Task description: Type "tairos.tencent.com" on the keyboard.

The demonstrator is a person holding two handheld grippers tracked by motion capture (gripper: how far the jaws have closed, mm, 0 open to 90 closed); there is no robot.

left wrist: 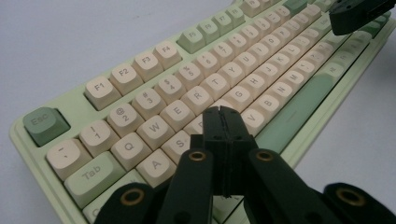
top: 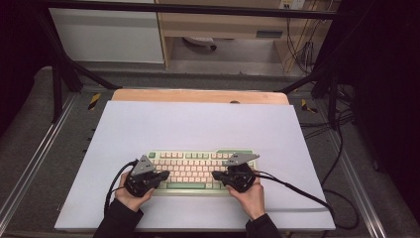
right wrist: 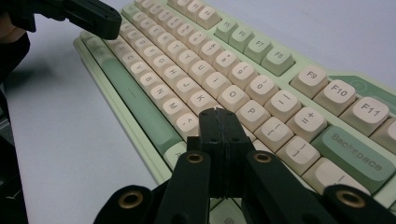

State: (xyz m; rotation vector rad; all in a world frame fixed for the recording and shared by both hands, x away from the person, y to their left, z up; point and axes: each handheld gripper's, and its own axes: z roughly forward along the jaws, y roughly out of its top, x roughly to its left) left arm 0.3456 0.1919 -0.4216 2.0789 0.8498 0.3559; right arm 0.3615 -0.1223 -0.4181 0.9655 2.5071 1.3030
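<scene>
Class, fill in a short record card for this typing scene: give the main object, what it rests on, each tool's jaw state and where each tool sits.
Main object: keyboard, pale green case with cream keys
Rests on: white mat over a wooden table
Left tool: jaws shut, nothing between them, tip over the letter keys near the keyboard's left end
Right tool: jaws shut, nothing between them, tip over the keys near L and P
Held by: a person's hands, dark sleeves

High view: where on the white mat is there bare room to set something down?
The white mat is bare beyond the keyboard, up to the wooden edge, and along both sides. It is crowded at the keyboard's ends, where the left gripper and right gripper sit.
</scene>
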